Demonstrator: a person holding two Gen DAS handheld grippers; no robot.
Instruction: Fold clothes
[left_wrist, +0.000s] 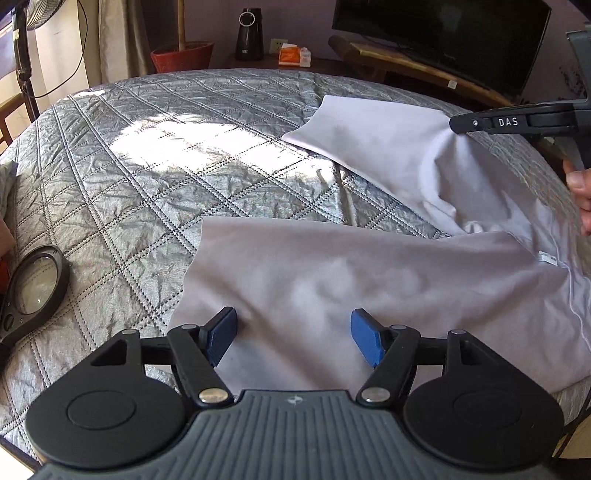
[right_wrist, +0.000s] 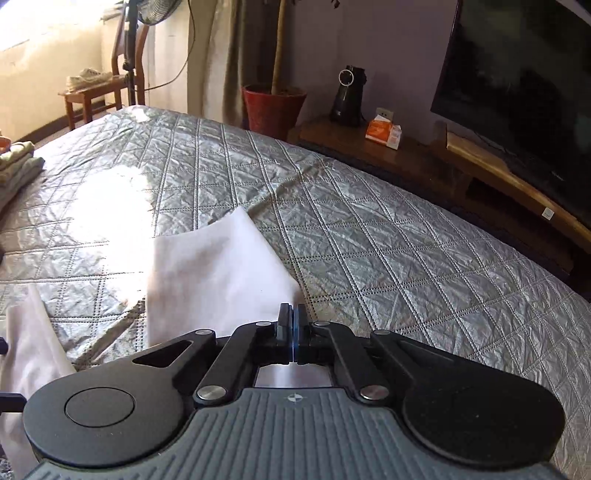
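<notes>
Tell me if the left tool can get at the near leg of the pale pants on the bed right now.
Probably yes. The left tool is open right over the near pant leg, which lies flat on the quilted bedspread with nothing on top of it. The magnifying glass sits well off to the side.

Big open stretch of quilted bedspread (left_wrist: 155, 155) w/ nothing on it, left of the pale garment (left_wrist: 369, 280), so free passage there. Obstacles: magnifier (left_wrist: 35, 280) near left edge, folded stack (right_wrist: 16, 162) far left. Beyond the far edge, red pot (right_wrist: 273, 107), TV (right_wrist: 524, 88) on wood bench (right_wrist: 498, 173).
</notes>
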